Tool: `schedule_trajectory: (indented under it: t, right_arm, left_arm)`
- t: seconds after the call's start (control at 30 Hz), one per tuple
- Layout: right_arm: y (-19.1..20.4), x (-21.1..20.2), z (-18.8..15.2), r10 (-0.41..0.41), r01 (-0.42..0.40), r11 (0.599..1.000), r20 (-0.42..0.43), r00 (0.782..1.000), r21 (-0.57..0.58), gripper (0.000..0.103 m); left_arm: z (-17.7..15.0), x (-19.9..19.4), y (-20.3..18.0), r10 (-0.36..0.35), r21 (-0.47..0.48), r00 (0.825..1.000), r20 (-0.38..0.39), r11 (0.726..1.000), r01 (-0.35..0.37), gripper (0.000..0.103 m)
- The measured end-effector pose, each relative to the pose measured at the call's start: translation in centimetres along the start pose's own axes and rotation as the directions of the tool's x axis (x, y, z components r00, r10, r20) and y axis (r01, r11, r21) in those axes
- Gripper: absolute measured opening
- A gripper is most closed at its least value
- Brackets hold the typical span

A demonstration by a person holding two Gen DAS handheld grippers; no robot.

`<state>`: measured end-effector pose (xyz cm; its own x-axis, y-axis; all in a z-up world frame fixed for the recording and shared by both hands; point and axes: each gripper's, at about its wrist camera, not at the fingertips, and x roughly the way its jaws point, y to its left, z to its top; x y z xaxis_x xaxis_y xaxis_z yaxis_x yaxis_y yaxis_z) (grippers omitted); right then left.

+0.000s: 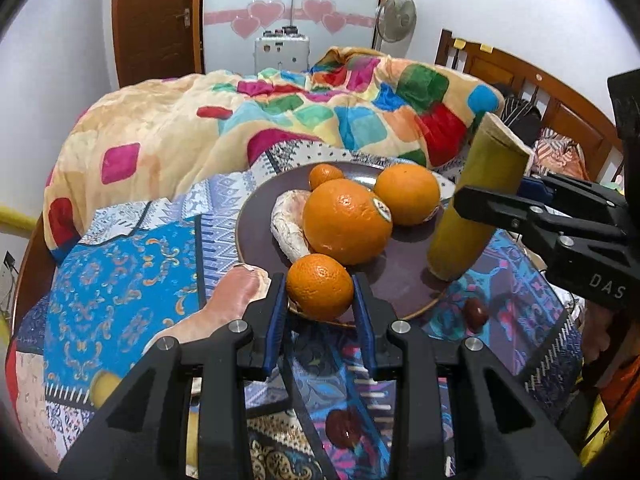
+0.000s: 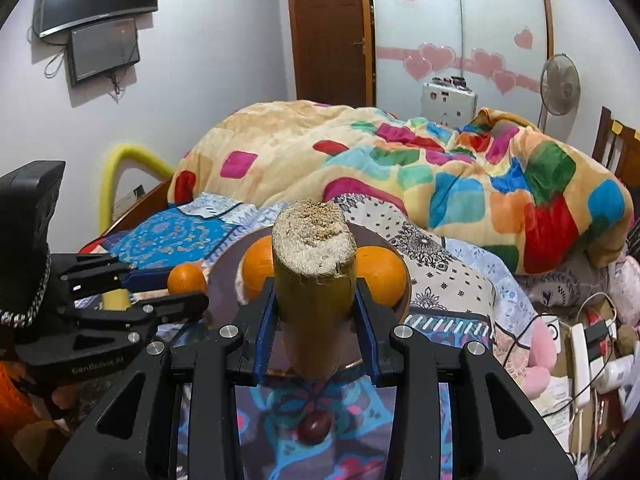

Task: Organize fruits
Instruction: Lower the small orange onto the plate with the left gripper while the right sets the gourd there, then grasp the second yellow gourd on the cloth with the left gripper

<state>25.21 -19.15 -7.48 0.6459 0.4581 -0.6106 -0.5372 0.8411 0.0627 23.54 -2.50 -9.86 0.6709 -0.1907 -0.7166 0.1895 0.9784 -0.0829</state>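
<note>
Orange (image 1: 320, 286) clamped in L gripper (image 1: 320, 300) at plate (image 1: 256, 236) near rim | R gripper (image 2: 316, 312) grasping sugarcane piece (image 2: 314, 280), upright, over plate's near edge | 2 big oranges (image 1: 346, 220) + small one on plate | dark fruit (image 1: 475, 314) on sheet, off plate

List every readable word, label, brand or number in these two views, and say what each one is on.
"DAS": white letters on the right claw body, cut off by the frame edge.
"GenRobot.AI": faint print on the left claw body, partly blurred.
Round stickers on the two big oranges: too small to read.
</note>
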Motion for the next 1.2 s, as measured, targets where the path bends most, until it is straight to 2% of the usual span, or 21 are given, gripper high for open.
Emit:
schedule_trajectory:
  t: [0.13,0.23,0.43,0.57,0.63,0.7,0.97,1.03,1.13,1.2]
  right_arm:
    - [-0.6,1.4,0.4,0.016,-0.015,0.999,-0.015,1.0,0.031,0.033]
    - [-1.1,2.4,0.5,0.031,-0.029,0.998,-0.03,0.999,0.058,0.033]
    - [-0.6,2.9,0.5,0.015,-0.013,0.999,-0.036,0.999,0.041,0.033]
    - [-0.6,2.9,0.6,0.001,0.001,0.999,-0.042,0.999,0.043,0.034]
    - [-0.7,2.7,0.7,0.001,0.001,0.999,-0.045,0.999,0.046,0.045]
    - [-0.6,2.1,0.7,-0.007,0.008,0.999,-0.036,0.999,0.036,0.047]
    - [-0.1,-1.0,0.3,-0.024,0.025,1.0,-0.004,1.0,0.017,0.049]
    - [0.3,-1.7,0.0,-0.021,0.021,1.0,0.001,1.0,0.017,0.054]
    - [0.8,-2.4,-0.5,-0.02,0.02,1.0,0.004,1.0,0.007,0.054]
    - [1.3,-2.8,-0.9,-0.019,0.019,1.0,0.003,1.0,-0.003,0.054]
  left_arm:
    - [0.3,1.4,0.1,-0.008,-0.004,1.0,-0.027,1.0,0.008,0.032]
    - [0.4,1.9,0.0,0.012,0.009,1.0,-0.025,1.0,-0.012,0.032]
    - [0.5,2.3,0.1,0.014,0.013,0.999,-0.029,1.0,-0.014,0.032]
    - [0.6,2.4,0.2,0.002,0.001,1.0,-0.031,1.0,-0.002,0.038]
    - [0.7,2.3,0.2,0.001,0.002,1.0,-0.03,1.0,-0.001,0.046]
    - [0.6,1.8,0.1,0.018,0.003,1.0,-0.013,1.0,-0.018,0.051]
    - [0.2,-2.1,0.7,0.022,-0.031,0.999,0.045,0.999,-0.021,0.052]
    - [0.1,-3.3,0.9,0.034,-0.037,0.998,0.057,0.999,-0.032,0.055]
    - [-0.5,-5.3,1.5,0.071,-0.044,0.995,0.076,0.997,-0.067,0.064]
    - [-0.9,-6.0,2.1,0.097,-0.053,0.992,0.077,0.994,-0.093,0.065]
